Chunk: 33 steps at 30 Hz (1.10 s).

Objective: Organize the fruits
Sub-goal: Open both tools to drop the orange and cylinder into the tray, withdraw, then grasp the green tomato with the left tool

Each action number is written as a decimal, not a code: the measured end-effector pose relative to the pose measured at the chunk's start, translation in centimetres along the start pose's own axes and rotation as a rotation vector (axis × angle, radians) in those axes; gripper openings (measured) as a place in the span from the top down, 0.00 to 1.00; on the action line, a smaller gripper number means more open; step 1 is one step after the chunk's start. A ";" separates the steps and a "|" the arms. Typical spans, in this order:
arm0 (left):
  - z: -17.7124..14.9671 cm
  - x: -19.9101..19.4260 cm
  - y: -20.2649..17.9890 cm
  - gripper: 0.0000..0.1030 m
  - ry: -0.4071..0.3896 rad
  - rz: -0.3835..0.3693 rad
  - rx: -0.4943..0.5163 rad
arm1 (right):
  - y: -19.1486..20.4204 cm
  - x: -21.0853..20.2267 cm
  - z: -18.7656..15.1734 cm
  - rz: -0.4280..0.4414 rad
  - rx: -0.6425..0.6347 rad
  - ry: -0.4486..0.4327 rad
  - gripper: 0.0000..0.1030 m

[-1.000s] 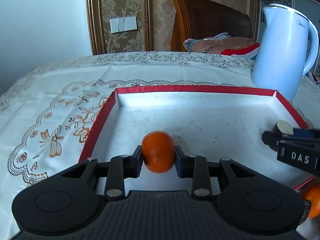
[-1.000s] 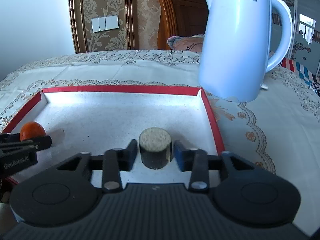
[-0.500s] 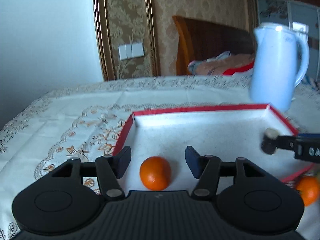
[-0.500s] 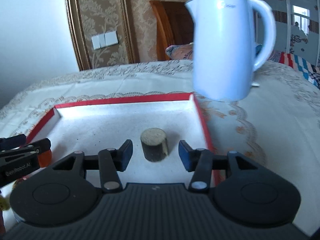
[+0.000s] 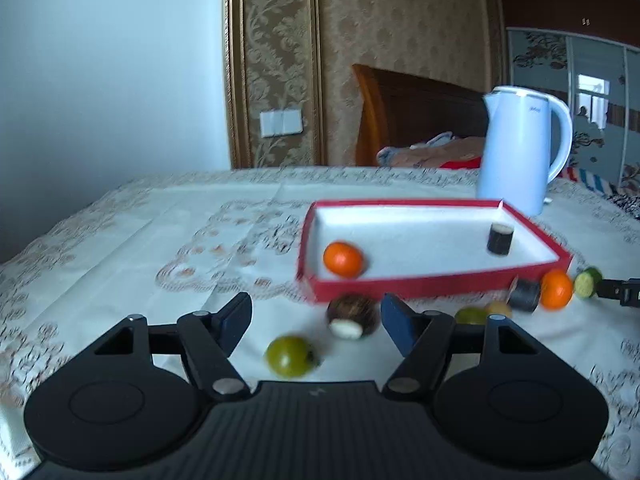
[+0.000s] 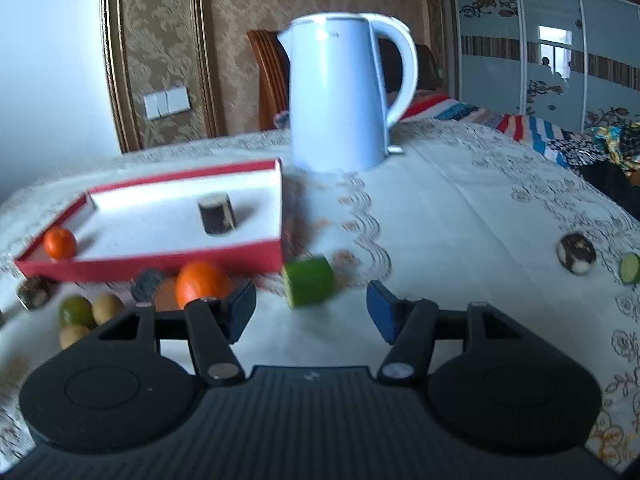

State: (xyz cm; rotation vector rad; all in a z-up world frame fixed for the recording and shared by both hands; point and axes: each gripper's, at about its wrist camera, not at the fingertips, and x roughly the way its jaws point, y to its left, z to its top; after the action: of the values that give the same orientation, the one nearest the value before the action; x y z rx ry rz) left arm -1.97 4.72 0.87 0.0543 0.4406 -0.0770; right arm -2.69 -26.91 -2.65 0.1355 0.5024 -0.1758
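The red tray (image 5: 432,280) with a white floor holds an orange (image 5: 343,259) at its left and a dark cylinder piece (image 5: 500,239) at its right. My left gripper (image 5: 316,314) is pulled back in front of the tray, jaws opening, gripping nothing. A brown fruit with a white cut face (image 5: 352,316) and a green fruit (image 5: 290,356) lie on the cloth between its fingers, untouched. My right gripper (image 6: 311,306) is also opening and holds nothing. A green cucumber piece (image 6: 308,286) lies just beyond its fingers, and a second orange (image 6: 202,283) lies at its left finger.
A white kettle (image 6: 340,100) stands behind the tray's right corner. Small green and yellow fruits (image 6: 74,311) and a dark piece (image 6: 149,283) lie before the tray (image 6: 152,258). A brown fruit (image 6: 577,253) and a green slice (image 6: 630,268) lie far right. A wooden chair (image 5: 400,112) stands behind the table.
Both grippers opened and drew back out of the tray. The orange and the dark cylinder piece stayed on the tray floor. Loose fruits in front of the tray have come into view.
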 end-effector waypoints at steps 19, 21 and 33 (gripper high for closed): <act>-2.3 3.0 1.0 0.31 0.101 0.015 0.009 | 0.9 -0.5 -1.6 0.000 -0.034 0.016 0.43; -2.3 3.8 1.1 0.31 0.126 0.025 0.000 | 0.9 -0.4 -1.7 0.000 -0.032 0.017 0.43; -2.4 5.0 2.0 0.43 0.161 -0.011 -0.050 | 0.8 -0.3 -1.6 -0.002 -0.025 0.024 0.43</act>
State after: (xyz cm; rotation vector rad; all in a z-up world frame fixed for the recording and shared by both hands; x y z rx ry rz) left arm 1.65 6.56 -3.38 0.0093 0.6040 -0.0728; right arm -3.55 -25.78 -3.84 0.1126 0.5283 -0.1696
